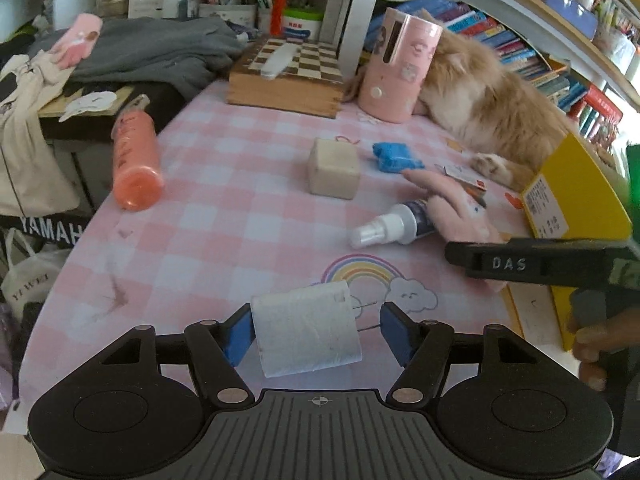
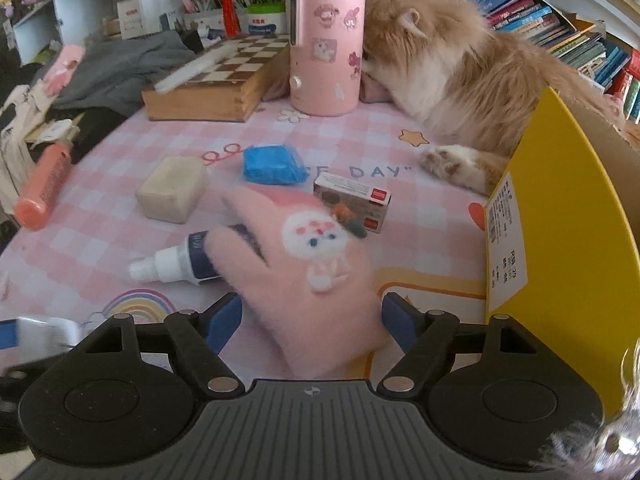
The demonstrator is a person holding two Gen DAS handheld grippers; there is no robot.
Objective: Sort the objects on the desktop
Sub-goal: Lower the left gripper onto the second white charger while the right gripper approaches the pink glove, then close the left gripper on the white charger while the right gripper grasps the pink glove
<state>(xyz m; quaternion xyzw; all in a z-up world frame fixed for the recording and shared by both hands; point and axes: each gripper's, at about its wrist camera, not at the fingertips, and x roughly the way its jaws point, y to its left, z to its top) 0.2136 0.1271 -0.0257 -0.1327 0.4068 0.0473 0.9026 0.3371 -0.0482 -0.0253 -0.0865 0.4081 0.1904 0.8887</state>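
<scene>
**Desk sort: both grippers busy**

Left gripper (image 1: 316,334) has a white paper roll (image 1: 306,330) between its blue pads, which sit wide; can't tell if it's pinched. Right gripper (image 2: 312,316) straddles a fuzzy pink bunny glove (image 2: 304,268), jaws spread, draped over a white-capped spray bottle (image 2: 172,262) on the pink checked tablecloth (image 1: 224,216).

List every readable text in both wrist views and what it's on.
"DAS": right gripper body.
"YAMAH", cut off: black strap.
"YUWEI": white bag.
"DAY"", start hidden: desk mat.
Yellow box label, small carton, book spines: too small to read.
</scene>
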